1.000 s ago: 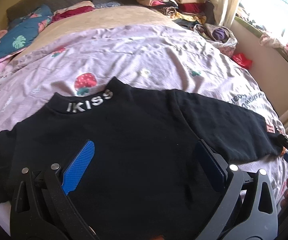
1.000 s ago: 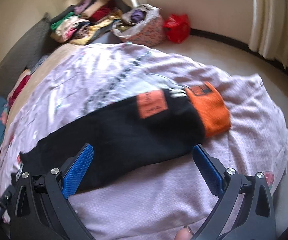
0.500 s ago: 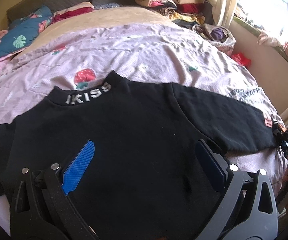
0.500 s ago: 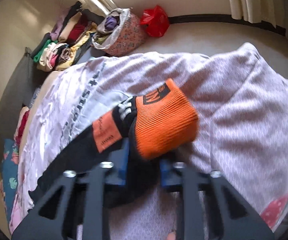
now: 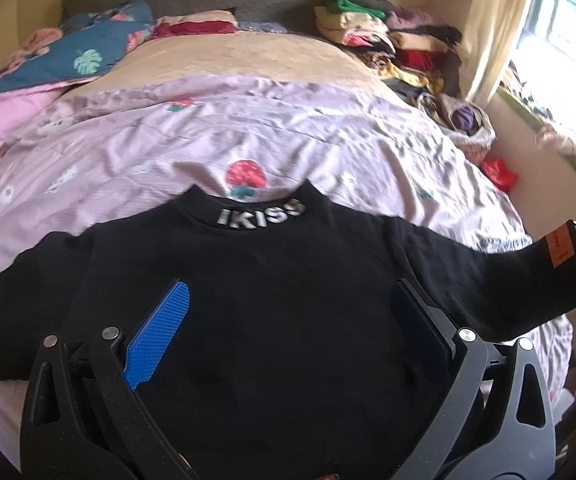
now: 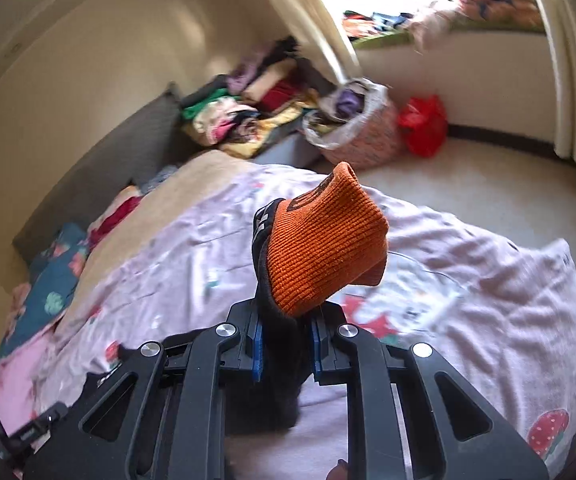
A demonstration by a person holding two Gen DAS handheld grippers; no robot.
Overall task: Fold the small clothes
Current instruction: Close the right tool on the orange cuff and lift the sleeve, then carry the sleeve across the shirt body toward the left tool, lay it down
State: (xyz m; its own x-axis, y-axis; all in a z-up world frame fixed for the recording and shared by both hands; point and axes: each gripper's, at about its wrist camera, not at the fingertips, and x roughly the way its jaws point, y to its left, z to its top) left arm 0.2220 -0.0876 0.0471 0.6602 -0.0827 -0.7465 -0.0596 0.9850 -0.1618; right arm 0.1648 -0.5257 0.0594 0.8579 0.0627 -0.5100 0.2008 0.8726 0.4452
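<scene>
A bed (image 5: 135, 148) under a lilac strawberry-print cover carries the work. On its near half a black sweater (image 5: 271, 300) lies face down and spread flat, collar toward the far side, so its sleeves can be turned in over the body. The left hand-held gripper (image 5: 288, 320) hovers low over the sweater's middle with its blue pads spread wide, gripping nothing, probably ready to pin the body. At the right, the right hand-held gripper (image 6: 285, 346) is pressed together on the sleeve just behind the orange cuff (image 6: 328, 244), lifting it off the cover, apparently to carry it across.
</scene>
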